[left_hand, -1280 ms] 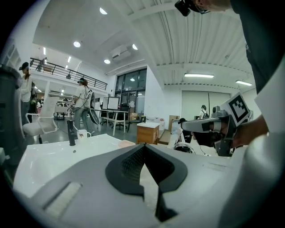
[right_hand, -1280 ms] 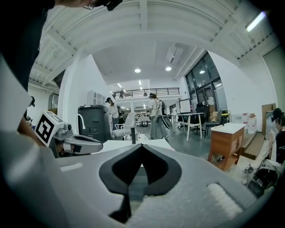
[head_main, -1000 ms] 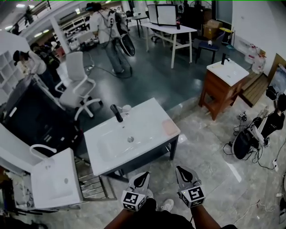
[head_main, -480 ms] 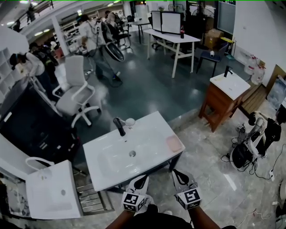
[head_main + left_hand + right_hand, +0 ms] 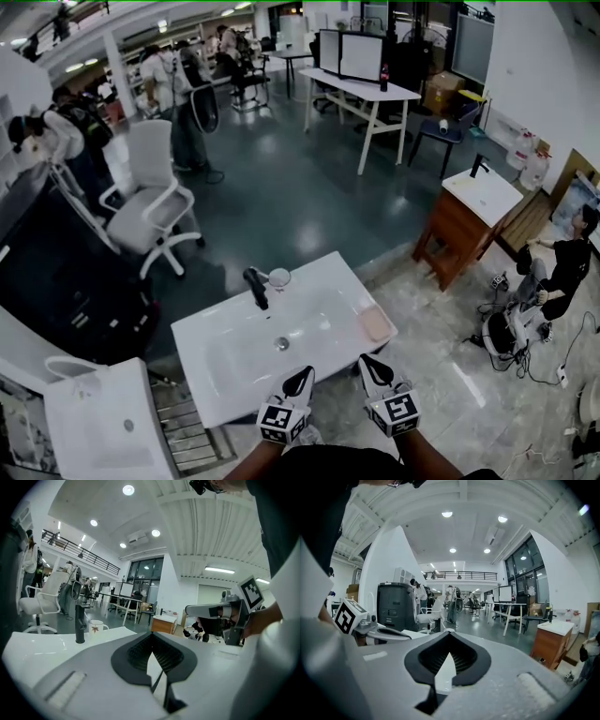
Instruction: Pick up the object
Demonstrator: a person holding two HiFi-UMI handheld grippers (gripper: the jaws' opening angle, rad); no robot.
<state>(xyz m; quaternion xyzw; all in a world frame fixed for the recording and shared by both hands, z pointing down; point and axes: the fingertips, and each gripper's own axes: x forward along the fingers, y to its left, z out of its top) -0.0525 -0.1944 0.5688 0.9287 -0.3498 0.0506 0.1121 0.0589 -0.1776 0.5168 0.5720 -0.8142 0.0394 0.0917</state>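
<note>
L tool (image 5: pixel 302 377): jaws together, empty.
R tool (image 5: pixel 368 364): also shut, nothing held.
Object: pale pink rectangular pad (image 5: pixel 377 324) (prob. soap or sponge), at right end of white basin desk (image 5: pixel 216 375), near R tool.
Handling: looks light, maybe slick; pinch across short sides.

White basin counter (image 5: pixel 225 361), black faucet (image 5: pixel 257 288), cup (image 5: pixel 279 277) beside it, pink pad (image 5: pixel 377 325)

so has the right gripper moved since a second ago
Yes, forward: the right gripper now reaches the sink's near edge; earlier it stood short of it, over the floor.
</note>
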